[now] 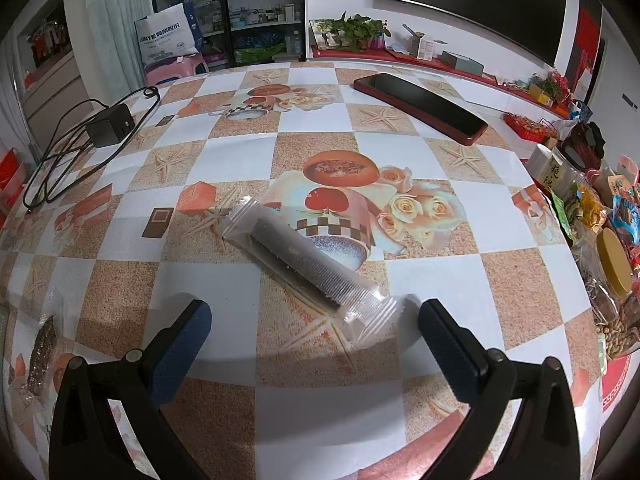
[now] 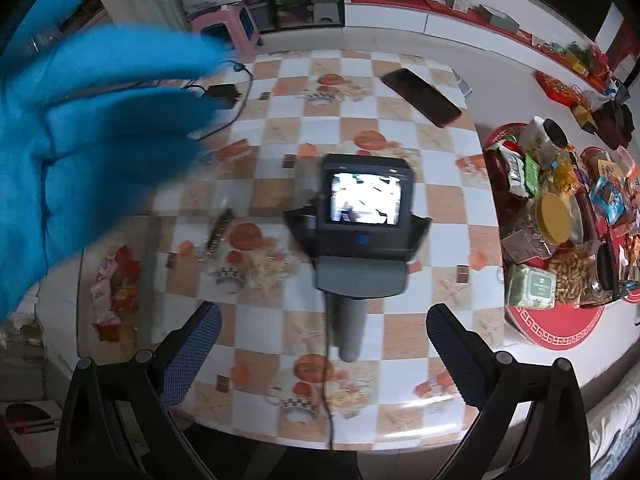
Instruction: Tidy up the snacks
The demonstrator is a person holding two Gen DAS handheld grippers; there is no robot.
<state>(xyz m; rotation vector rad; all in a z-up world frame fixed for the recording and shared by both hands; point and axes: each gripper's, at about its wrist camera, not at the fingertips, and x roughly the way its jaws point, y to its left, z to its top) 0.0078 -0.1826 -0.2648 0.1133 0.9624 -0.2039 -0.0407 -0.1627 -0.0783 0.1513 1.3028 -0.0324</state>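
A long clear-wrapped snack stick lies diagonally on the patterned table, just ahead of my open, empty left gripper; its near end lies between the fingertips. Another dark snack packet lies at the table's left edge. In the right wrist view my right gripper is open and empty, high above the table. Below it the left gripper's body with a lit screen rests on the table. A dark snack packet and red wrappers lie at the left. A red tray at the right holds several snacks and jars.
A phone lies at the table's far right, a black charger with cable at the far left. A blue gloved hand fills the upper left of the right wrist view. A pink stool stands beyond the table.
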